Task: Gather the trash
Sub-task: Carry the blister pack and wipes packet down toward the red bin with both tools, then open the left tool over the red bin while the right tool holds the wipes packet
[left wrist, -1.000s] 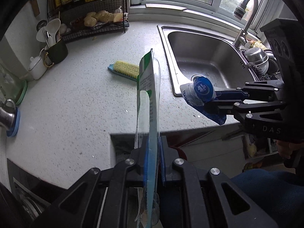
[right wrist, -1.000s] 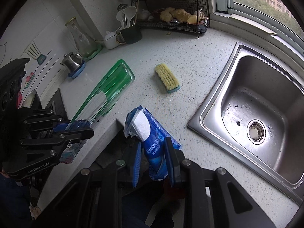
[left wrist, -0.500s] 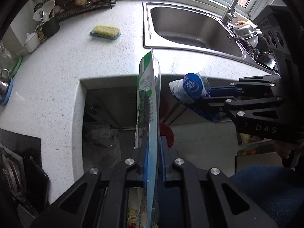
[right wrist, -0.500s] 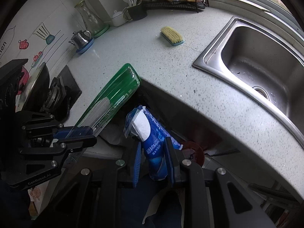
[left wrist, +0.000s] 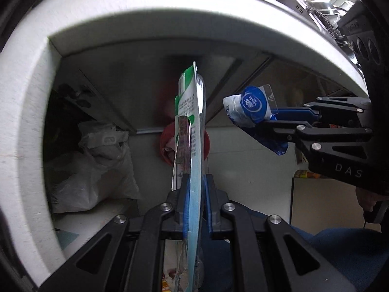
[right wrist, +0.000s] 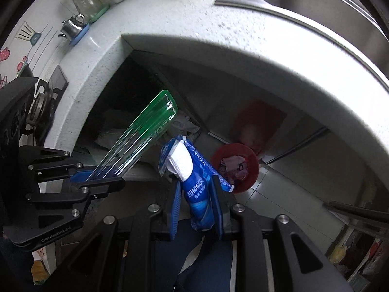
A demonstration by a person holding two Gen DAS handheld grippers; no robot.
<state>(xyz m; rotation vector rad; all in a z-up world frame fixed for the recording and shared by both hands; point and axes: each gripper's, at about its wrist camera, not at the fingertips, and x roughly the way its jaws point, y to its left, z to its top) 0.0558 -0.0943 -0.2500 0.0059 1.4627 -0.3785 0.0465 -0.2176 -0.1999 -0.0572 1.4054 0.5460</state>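
A: What containers are there, and what's in them?

B: A red bin [right wrist: 234,168] stands on the floor under the curved white counter [right wrist: 243,46]. Crumpled scraps of paper or wrapper lie inside it; I can't tell exactly what they are. To the left, under the counter's corner, sits a pale plastic bag [left wrist: 97,170], bulging, its contents hidden. Up on the counter is a steel sink [right wrist: 316,2]; what shows of its basin looks bare.

A: And the grippers?

B: The left gripper [left wrist: 194,192] has its pads pressed tight on the lower end of a flat green-and-clear plastic package [left wrist: 190,121], which stands up along the fingers. The right gripper [right wrist: 198,202] is only slightly spread, pinching a crumpled blue tissue pack [right wrist: 192,168] with white paper showing at its top.

A: Where is the trash relative to the bin?

B: Both pieces are held in the air in front of the counter's edge. In the left view the package overlaps the bin; in the right view the tissue pack sits just left of it.
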